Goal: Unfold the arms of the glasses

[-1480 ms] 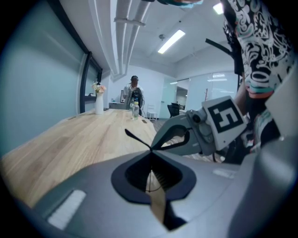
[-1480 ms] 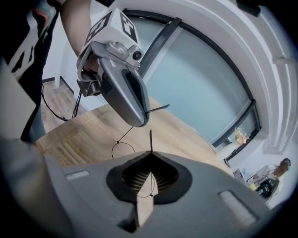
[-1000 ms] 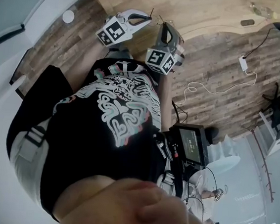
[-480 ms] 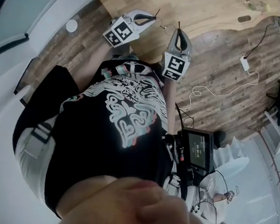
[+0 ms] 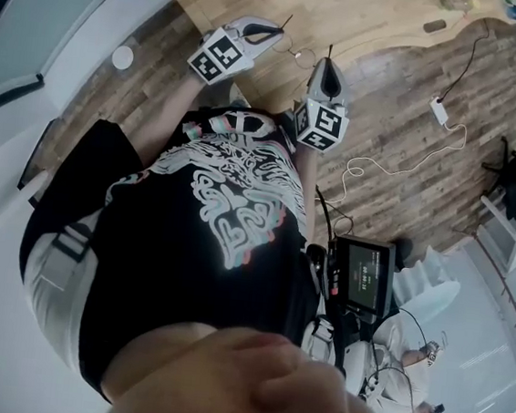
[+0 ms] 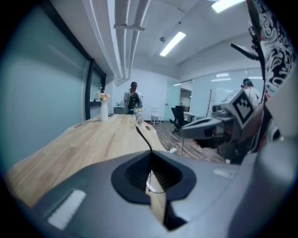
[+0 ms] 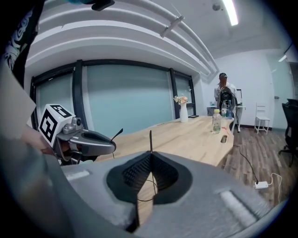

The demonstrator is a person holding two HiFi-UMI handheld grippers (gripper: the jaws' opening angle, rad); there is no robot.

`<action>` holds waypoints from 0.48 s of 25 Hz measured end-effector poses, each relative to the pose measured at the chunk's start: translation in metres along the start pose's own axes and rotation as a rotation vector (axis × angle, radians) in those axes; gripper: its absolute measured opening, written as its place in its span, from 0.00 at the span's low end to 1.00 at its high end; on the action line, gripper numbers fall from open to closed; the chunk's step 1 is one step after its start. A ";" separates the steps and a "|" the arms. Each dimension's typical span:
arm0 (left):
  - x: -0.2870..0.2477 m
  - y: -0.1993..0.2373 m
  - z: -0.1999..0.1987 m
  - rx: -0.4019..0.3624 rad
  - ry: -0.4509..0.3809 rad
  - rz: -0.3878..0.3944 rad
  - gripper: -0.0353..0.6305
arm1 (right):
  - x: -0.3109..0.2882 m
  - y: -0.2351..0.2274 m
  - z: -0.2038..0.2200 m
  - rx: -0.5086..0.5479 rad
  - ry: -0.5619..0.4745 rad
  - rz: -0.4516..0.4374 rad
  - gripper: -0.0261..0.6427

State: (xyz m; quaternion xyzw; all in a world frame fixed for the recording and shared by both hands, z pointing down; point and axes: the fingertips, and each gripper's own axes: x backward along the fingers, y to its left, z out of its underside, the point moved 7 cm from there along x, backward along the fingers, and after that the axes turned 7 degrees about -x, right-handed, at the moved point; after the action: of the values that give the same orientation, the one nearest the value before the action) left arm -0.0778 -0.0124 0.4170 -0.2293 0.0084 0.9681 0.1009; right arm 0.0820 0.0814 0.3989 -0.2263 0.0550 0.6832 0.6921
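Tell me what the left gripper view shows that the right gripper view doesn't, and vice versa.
Only the left gripper view shows the right gripper, seen from outside. Only the right gripper view shows the left gripper the same way. Both show their own jaws shut on a thin black arm of the glasses, plus the wooden table, a vase, a bottle and a standing person.

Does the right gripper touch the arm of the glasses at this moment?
Touching. The right gripper view shows it: the jaws of the right gripper are closed on the thin black arm of the glasses, which sticks out beyond them.
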 end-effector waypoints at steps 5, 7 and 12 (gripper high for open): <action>0.002 0.005 -0.008 0.006 -0.005 -0.026 0.04 | 0.002 0.003 -0.008 0.003 -0.022 0.004 0.04; 0.002 0.003 -0.009 -0.021 0.000 -0.039 0.04 | 0.003 0.004 -0.010 0.004 -0.027 0.005 0.04; 0.000 -0.002 -0.014 -0.096 0.003 -0.059 0.04 | 0.005 0.004 -0.009 0.002 -0.038 0.027 0.04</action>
State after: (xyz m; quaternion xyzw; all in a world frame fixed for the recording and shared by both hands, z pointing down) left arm -0.0713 -0.0109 0.4042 -0.2353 -0.0446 0.9637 0.1185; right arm 0.0801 0.0822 0.3877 -0.2117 0.0454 0.6966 0.6840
